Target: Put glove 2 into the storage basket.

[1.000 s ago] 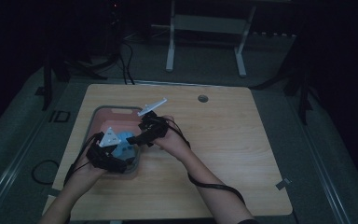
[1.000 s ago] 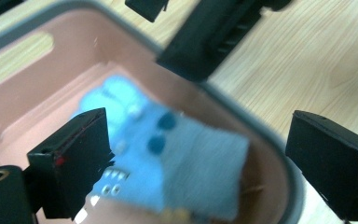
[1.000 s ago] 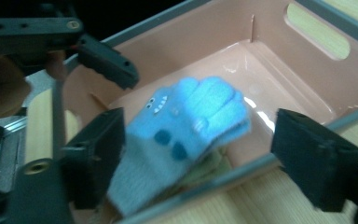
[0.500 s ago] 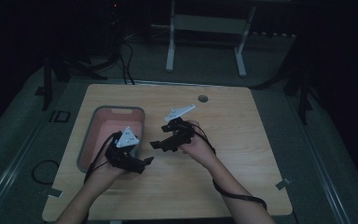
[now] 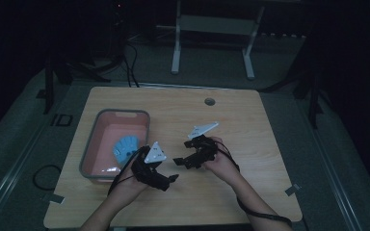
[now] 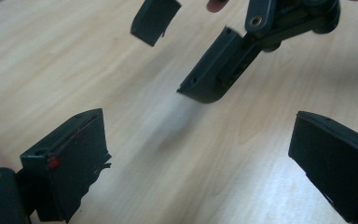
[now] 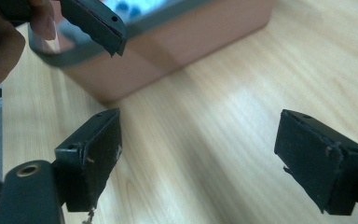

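Dim room; pale wood-grain table lit from above, dark floor around it, a white metal frame at the far side.

Left gripper: jaws spread wide, nothing held, seen over bare wood in the left gripper view. Right gripper: jaws likewise wide apart, nothing between them; both are held low over the table just beside the pink tub, facing each other.

Blue object is seen lying on the floor of the tub, toward its near right corner, apart from both grippers. Its shape is ribbed or fan-like; material cannot be told. Judged light and probably soft or flexible, not fragile. A hold across a raised edge is advised, taken from above. The tub wall is judged likely to crowd one jaw.

The table top is smooth, flat, with ample free room to the right. One round grommet is noted near the far edge.
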{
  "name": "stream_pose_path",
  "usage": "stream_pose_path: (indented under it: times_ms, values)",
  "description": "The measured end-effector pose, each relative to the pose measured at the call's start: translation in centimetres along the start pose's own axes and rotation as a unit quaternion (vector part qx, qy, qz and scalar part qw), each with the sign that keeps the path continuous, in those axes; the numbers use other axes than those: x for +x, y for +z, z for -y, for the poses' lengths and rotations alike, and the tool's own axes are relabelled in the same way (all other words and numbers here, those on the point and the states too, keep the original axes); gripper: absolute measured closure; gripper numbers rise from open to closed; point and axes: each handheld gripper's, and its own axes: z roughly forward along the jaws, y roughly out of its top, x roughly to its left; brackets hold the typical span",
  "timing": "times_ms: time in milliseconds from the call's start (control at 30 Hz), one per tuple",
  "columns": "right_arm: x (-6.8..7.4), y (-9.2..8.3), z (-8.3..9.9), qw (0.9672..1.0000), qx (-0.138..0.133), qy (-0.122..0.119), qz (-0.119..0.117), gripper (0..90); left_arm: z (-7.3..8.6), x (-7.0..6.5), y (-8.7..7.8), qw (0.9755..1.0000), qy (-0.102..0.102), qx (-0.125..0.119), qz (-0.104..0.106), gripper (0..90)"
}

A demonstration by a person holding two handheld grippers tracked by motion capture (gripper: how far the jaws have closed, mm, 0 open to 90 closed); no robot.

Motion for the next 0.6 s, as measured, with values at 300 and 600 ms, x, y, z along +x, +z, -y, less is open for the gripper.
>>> stream_pose_path:
  times_ms: [300,600]
  values:
    - [-0.2,0.5,2.9,1.0000,0.002,0.001,0.010,14.9,0.8,-1.5,2.0,0.9998,0.017,0.005,0.012,4.6]
    - [-0.7,0.5,5.4,0.9999,0.000,0.008,0.010,14.8,1.8,-2.7,3.7,0.9991,0.021,0.000,0.037,4.6]
